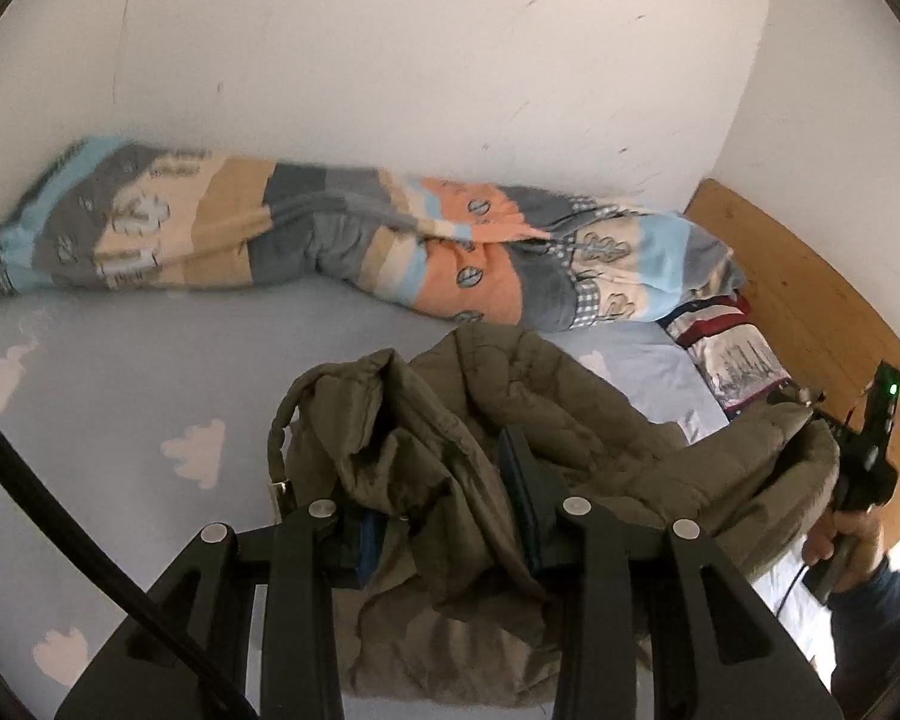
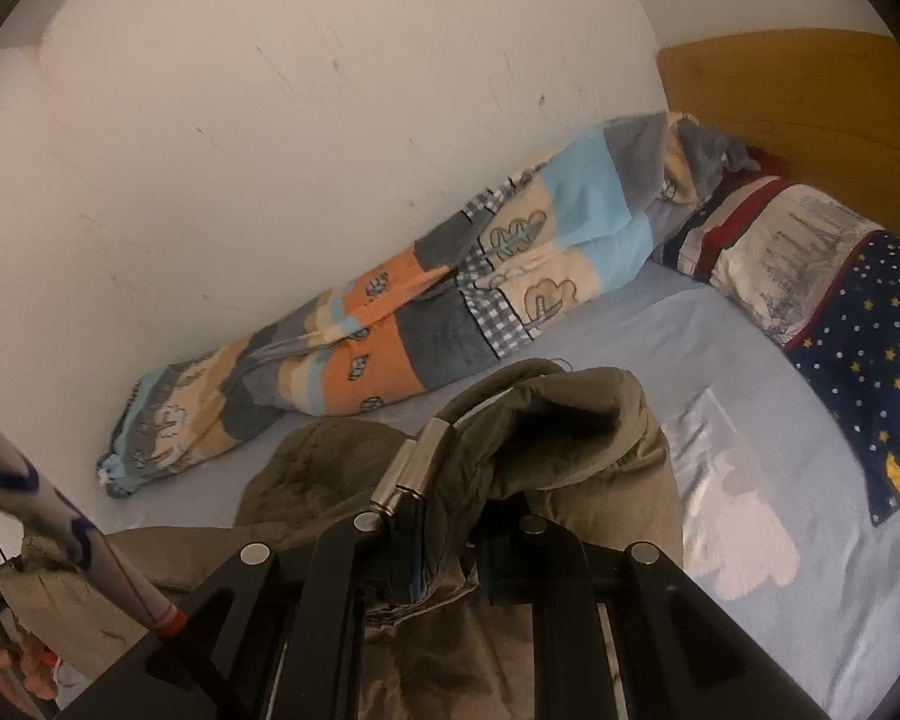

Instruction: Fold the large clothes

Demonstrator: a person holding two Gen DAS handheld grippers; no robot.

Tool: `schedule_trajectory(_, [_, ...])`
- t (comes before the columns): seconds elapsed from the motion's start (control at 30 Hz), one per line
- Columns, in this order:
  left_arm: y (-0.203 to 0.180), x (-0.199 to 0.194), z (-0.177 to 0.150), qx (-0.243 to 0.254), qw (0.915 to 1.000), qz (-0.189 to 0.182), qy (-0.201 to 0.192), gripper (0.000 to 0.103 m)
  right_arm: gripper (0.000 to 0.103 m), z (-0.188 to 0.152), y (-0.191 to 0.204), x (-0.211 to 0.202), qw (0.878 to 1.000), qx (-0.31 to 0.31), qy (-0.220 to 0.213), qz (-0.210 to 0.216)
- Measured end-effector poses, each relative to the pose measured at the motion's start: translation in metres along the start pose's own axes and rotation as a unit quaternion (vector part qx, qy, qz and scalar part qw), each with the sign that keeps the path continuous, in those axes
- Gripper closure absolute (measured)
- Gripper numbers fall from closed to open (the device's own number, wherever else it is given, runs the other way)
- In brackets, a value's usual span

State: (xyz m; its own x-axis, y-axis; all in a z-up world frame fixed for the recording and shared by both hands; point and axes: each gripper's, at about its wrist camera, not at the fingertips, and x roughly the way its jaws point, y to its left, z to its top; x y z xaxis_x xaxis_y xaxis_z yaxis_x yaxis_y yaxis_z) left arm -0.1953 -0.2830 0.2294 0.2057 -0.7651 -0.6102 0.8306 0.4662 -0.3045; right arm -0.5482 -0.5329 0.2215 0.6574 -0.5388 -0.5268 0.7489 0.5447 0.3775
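Olive quilted jacket (image 1: pixel 570 420) stretched sideways between 2 grippers.

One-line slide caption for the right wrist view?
Right gripper clamps olive jacket above blue bedsheet; patchwork blanket along wall.

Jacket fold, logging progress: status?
Left hand-held gripper and right hand-held gripper both shut on olive jacket, bunched over bed. Patchwork blanket clear.

A bedroom at home is showing here. A bed (image 2: pixel 720 372) in cloud-print sheets is lying against a wall (image 1: pixel 390 60), carrying a rolled quilt (image 1: pixel 342 240) and a pillow (image 2: pixel 810 264).
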Motion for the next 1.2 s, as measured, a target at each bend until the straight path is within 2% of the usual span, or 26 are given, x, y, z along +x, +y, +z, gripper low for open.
schedule_trajectory(0.17, [0.024, 0.044, 0.022, -0.044, 0.9984, -0.009, 0.034, 0.064, 0.090, 0.006, -0.010, 0.055, 0.999, 0.003, 0.028, -0.029])
schedule_trajectory(0.4, [0.040, 0.093, 0.030, -0.060, 0.9956, 0.006, 0.072, 0.064, 0.090, 0.000, -0.018, 0.112, 0.996, -0.010, 0.060, -0.066])
schedule_trajectory(0.47, [0.046, 0.101, 0.032, -0.068, 0.9946, 0.005, 0.079, 0.059, 0.090, -0.003, -0.021, 0.126, 0.994, -0.016, 0.070, -0.077])
schedule_trajectory(0.6, [0.067, 0.089, 0.039, -0.090, 0.9948, 0.012, 0.046, 0.045, 0.090, -0.012, -0.029, 0.148, 0.991, -0.018, 0.088, -0.103])
schedule_trajectory(0.77, [0.082, 0.068, 0.038, -0.085, 0.9957, 0.027, 0.024, 0.044, 0.090, -0.019, -0.033, 0.166, 0.988, -0.017, 0.100, -0.118])
schedule_trajectory(0.97, [0.050, 0.054, 0.025, -0.028, 0.9992, 0.023, 0.015, 0.044, 0.090, -0.020, -0.040, 0.186, 0.983, -0.003, 0.124, -0.139])
schedule_trajectory(1.13, [0.007, 0.055, 0.012, 0.016, 0.9993, -0.013, 0.030, 0.044, 0.089, -0.015, -0.055, 0.185, 0.983, 0.051, 0.138, -0.111])
schedule_trajectory(1.2, [-0.013, 0.060, 0.005, 0.035, 0.9984, -0.026, 0.037, 0.044, 0.084, -0.012, -0.062, 0.180, 0.983, 0.080, 0.139, -0.088])
